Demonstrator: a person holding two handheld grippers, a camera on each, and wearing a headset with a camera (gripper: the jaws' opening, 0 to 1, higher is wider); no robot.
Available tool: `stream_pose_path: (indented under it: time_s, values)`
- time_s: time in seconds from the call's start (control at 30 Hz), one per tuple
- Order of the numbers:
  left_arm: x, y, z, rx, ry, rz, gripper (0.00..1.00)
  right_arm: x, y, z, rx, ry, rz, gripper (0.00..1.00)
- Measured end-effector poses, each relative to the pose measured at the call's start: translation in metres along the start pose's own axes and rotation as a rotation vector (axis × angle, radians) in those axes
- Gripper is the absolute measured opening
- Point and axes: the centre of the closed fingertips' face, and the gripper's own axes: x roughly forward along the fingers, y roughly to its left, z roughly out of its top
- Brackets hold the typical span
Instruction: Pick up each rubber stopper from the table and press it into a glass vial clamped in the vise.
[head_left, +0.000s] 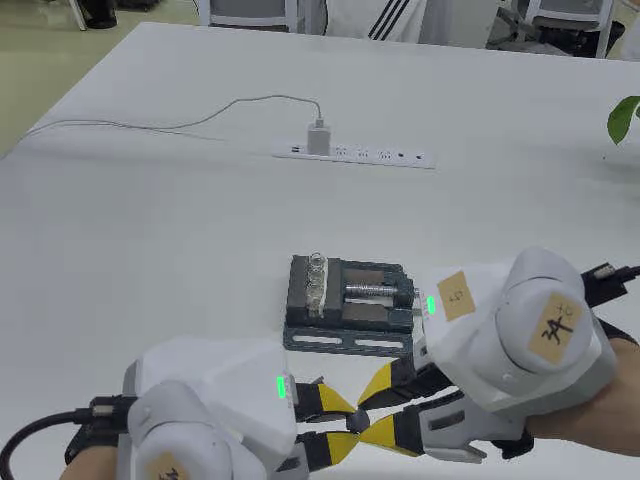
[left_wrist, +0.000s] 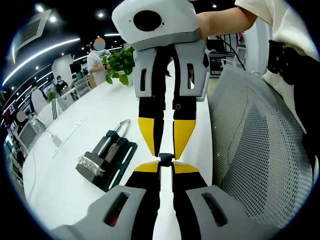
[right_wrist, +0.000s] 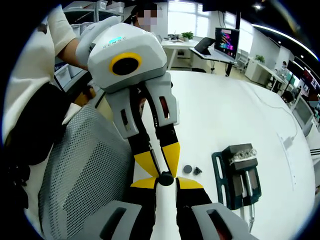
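One rubber stopper (right_wrist: 165, 178) is pinched where the tips of the left gripper (left_wrist: 165, 167) and the right gripper (right_wrist: 165, 184) meet. Both pairs of jaws are narrow, but I cannot tell which one truly carries it. Two more stoppers (right_wrist: 188, 169) lie beside the vise (right_wrist: 239, 172), which clamps the glass vials (head_left: 317, 278). The stopper is probably light, soft and grippy (it may roll), so hold it by its sides. The glass is fragile, so press straight and gently.

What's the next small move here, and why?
Probably open one gripper so the other alone holds the stopper: the left gripper and right gripper meet tip to tip on it, short of the vials in the vise.
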Motion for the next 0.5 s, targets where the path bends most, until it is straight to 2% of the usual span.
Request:
stream_pose_path:
  time_s: [0.07,0.13,0.23,0.33,0.5]
  values:
    - [-0.0002,0.0034,0.0000,-0.040,-0.017,0.010,0.04,-0.0025,-0.0028,-0.0009,-0.006,-0.003,-0.007,0.20]
    - [-0.0006,0.0059,-0.0009,-0.057,-0.024,0.014,0.04,-0.0049,-0.0050,-0.0006,-0.013,-0.017,-0.013,0.23]
    - [-0.0022,0.0079,0.0004,-0.092,-0.051,0.011,0.04,-0.0089,-0.0072,0.0015,0.006,-0.054,-0.011,0.21]
    - [-0.0030,0.0081,0.0020,-0.101,-0.062,0.007,0.04,-0.0104,-0.0049,0.0039,-0.002,-0.087,0.006,0.21]
    - [-0.0038,0.0061,0.0044,-0.097,-0.077,-0.003,0.04,-0.0104,-0.0033,0.0053,-0.008,-0.096,0.012,0.16]
